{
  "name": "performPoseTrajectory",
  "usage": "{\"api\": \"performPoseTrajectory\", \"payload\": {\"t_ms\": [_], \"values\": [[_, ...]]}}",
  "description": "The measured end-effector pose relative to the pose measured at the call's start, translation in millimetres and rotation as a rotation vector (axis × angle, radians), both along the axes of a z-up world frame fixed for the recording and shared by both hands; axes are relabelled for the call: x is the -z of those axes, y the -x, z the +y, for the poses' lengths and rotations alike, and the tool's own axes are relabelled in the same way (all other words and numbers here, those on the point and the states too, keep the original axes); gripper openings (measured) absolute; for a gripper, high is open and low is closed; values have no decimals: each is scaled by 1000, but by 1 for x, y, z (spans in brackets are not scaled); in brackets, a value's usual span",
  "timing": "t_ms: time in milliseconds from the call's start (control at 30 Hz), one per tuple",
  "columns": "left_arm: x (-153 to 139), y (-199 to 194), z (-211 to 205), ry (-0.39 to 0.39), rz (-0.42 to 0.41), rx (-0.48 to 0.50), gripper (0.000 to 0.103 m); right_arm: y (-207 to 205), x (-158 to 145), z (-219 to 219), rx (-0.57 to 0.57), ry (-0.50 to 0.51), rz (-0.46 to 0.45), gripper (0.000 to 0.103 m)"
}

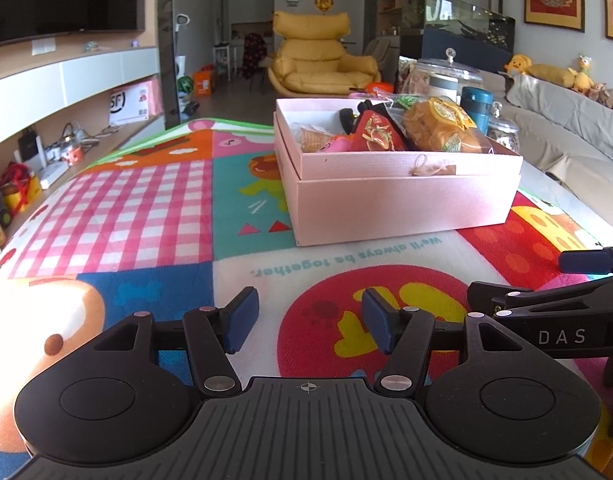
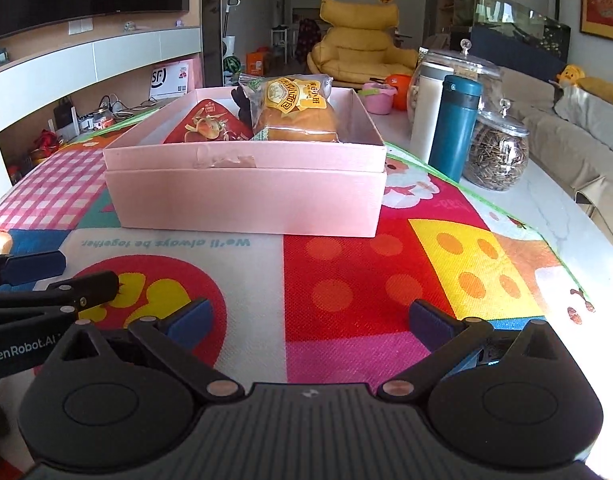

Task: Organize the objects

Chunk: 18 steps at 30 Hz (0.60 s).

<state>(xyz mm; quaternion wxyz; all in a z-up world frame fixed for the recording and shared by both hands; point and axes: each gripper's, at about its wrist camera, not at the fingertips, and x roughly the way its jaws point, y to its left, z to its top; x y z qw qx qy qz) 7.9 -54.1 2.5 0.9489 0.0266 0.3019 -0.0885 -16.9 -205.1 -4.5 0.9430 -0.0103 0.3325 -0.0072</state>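
1 pink box, 2 tools, 2 glass jars, 1 teal flask

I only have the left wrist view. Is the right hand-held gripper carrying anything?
Observer: No. The right hand-held gripper is wide open, with nothing between its fingers and only the mat below.
Operator: What's in the glass jar half hidden behind the pink box?
Observer: The glass jar holds dark striped seeds. It stands just right of the teal bottle, past the mat's edge.
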Motion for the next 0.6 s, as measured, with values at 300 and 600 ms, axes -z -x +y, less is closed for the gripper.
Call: {"api": "performPoseTrajectory", "payload": {"t_ms": [300,600], "values": [[0,5,0,-4,-2,-8,64,-3,4,-8,-17,-34,-20,103],[0,4,1,5,2,-14,64,-5,4,-5,-5,-35,-18,103]]}}
